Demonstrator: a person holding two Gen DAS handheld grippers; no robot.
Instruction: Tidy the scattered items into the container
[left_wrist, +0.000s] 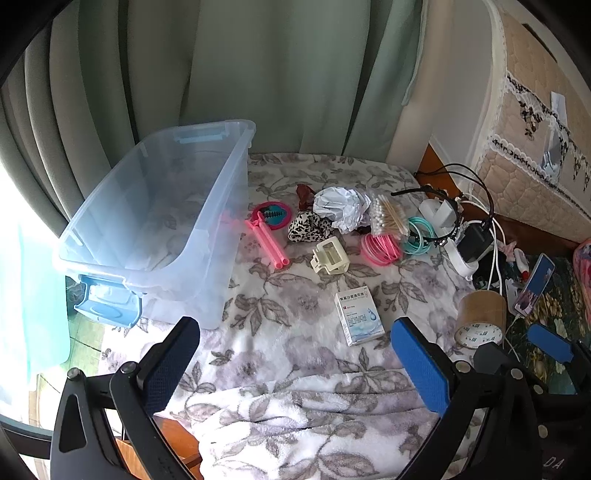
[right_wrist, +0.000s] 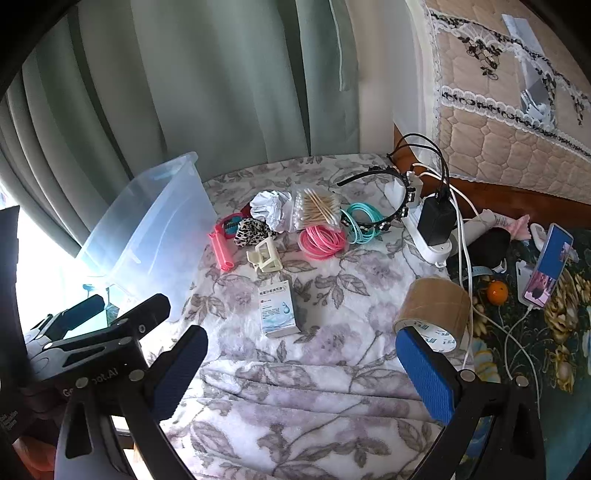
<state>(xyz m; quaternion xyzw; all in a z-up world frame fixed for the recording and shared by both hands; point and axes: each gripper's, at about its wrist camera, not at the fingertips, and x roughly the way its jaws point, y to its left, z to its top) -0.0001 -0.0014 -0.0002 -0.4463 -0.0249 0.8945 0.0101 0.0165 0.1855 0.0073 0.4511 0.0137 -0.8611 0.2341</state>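
The bin stands open on top, nothing over it. Bare blanket lies before the box. Tape and cables crowd the right edge.

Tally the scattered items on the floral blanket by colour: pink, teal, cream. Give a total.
Pink: 3 (hair-tie bundle, stick pair, round mirror)
Teal: 1 (hair-tie bundle)
Cream: 1 (claw clip)
Total: 5

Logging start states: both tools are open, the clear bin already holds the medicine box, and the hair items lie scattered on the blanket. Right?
Not quite: the clear bin is empty. The left wrist view shows the medicine box on the blanket.
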